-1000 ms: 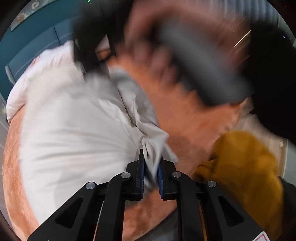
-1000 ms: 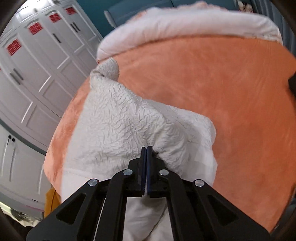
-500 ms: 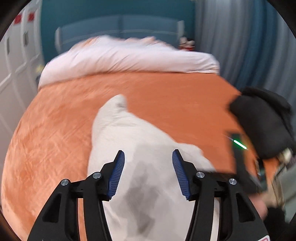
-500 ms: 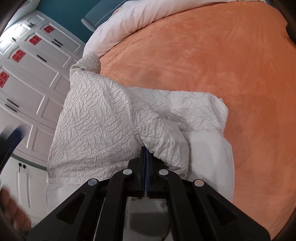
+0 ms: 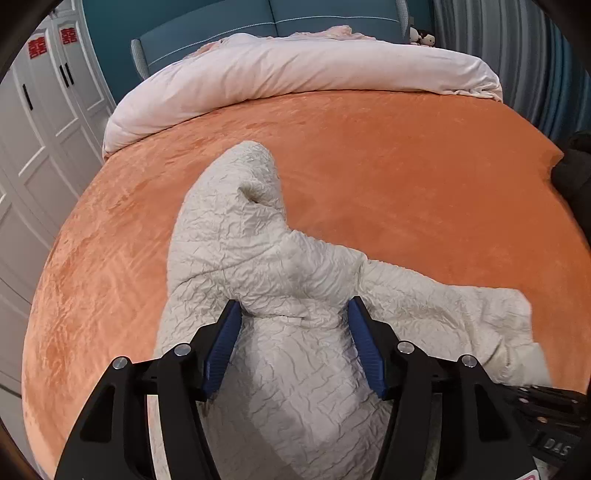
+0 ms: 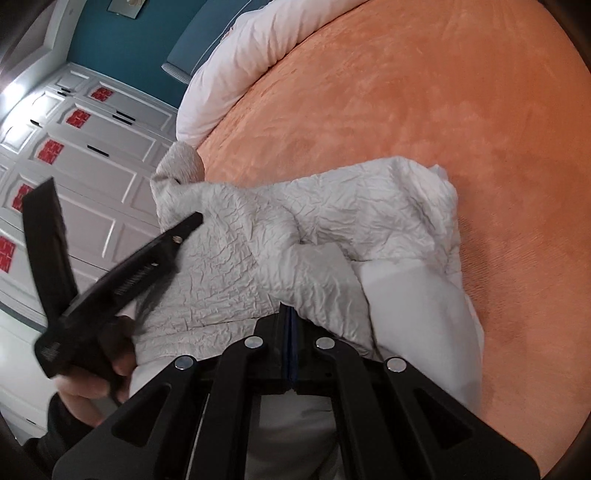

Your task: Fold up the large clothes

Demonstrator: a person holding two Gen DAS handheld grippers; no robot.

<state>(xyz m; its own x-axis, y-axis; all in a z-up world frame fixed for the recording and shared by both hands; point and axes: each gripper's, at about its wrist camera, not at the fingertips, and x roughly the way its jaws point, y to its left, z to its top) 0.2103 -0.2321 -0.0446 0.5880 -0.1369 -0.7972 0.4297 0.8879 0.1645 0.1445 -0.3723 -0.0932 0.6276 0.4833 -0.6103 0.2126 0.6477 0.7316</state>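
Note:
A crinkled off-white garment (image 5: 240,236) lies bunched on the orange bed cover (image 5: 406,166), one narrow end reaching toward the pillows. My left gripper (image 5: 293,306) hovers over its near part, jaws opening, with a raised fold between the blue pads, which do not press on it. In the right wrist view the same garment (image 6: 332,206) shows its smooth white lining at the lower right. There my right gripper (image 6: 290,314) is shut on a bunched edge of the fabric. The left gripper (image 6: 119,203) appears at the left, held by a hand (image 6: 85,398).
A rolled white duvet (image 5: 295,70) lies across the head of the bed under a teal headboard (image 5: 258,22). White wardrobe doors (image 5: 44,129) with red paper cuts stand along the left. A dark heap (image 5: 576,166) sits at the bed's right edge.
The left gripper let go of the garment's pinched corner, opened, and swung across to face the headboard over the garment. The right gripper sank and rolled, still clamped on the fabric.

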